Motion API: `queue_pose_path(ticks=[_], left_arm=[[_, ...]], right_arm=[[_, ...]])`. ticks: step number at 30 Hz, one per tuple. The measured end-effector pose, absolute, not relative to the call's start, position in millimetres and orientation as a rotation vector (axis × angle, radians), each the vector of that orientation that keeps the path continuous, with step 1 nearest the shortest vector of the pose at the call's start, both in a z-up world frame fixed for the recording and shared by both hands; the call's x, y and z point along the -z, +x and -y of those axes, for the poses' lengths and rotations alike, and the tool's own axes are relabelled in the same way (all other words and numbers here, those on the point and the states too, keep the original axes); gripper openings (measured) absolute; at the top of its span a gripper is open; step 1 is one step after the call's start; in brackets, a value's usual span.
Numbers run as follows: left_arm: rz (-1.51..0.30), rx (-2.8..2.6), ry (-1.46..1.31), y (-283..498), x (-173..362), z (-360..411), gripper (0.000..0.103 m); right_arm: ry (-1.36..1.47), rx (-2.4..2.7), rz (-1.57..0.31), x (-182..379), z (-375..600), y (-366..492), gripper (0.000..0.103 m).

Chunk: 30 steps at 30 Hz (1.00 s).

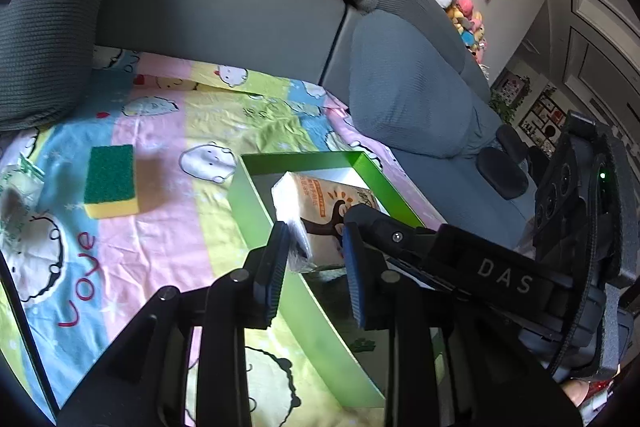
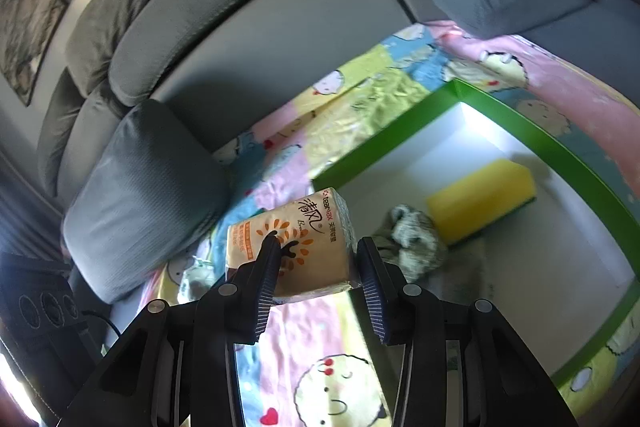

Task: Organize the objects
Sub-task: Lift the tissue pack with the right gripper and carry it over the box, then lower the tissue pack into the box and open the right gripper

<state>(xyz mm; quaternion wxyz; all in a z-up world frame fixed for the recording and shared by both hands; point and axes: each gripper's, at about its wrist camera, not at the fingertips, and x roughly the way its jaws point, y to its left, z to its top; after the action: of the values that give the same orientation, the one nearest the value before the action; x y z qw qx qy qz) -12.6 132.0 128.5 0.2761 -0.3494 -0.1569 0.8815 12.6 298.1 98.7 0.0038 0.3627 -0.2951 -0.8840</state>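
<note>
My left wrist camera looks steeply down along its fingers at the patterned sheet [image 1: 160,227] and the green box [image 1: 256,211] from close by, facing the sofa back, while my right wrist camera looks down at the same box [image 2: 384,143] and sheet [image 2: 320,331].

A green-walled, white-floored shallow cardboard box [image 1: 256,203] lies on a pastel cartoon-print bedsheet [image 1: 160,247] spread over a grey fabric sofa [image 1: 224,11]. The right claw [image 1: 320,223], a black two-finger tool marked "DAS", reaches in from the right and pinches a plastic-wrapped orange-and-white tissue pack [image 1: 316,203] over the box. The left claw [image 1: 316,271] in the foreground has its blue-padded fingers [image 1: 276,267] close together just below the pack; whether they touch it is unclear. A green-topped yellow sponge [image 1: 110,183] lies on the sheet, well left of the box. Plush toys [image 1: 460,11] sit piled behind the sofa.
</note>
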Motion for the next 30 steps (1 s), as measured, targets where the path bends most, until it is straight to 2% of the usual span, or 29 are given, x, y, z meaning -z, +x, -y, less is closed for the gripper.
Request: queue_pose_path(ticks=[9, 30], left_arm=[[0.468, -2.265, -0.974, -22, -117, -155, 0.025], [0.482, -2.142, -1.028, -22, -100, -182, 0.026]], right_arm=[[1.214, 2.84, 1.004, -92, -322, 20, 0.043], [1.357, 2.951, 1.051, -80, -344, 23, 0.043]])
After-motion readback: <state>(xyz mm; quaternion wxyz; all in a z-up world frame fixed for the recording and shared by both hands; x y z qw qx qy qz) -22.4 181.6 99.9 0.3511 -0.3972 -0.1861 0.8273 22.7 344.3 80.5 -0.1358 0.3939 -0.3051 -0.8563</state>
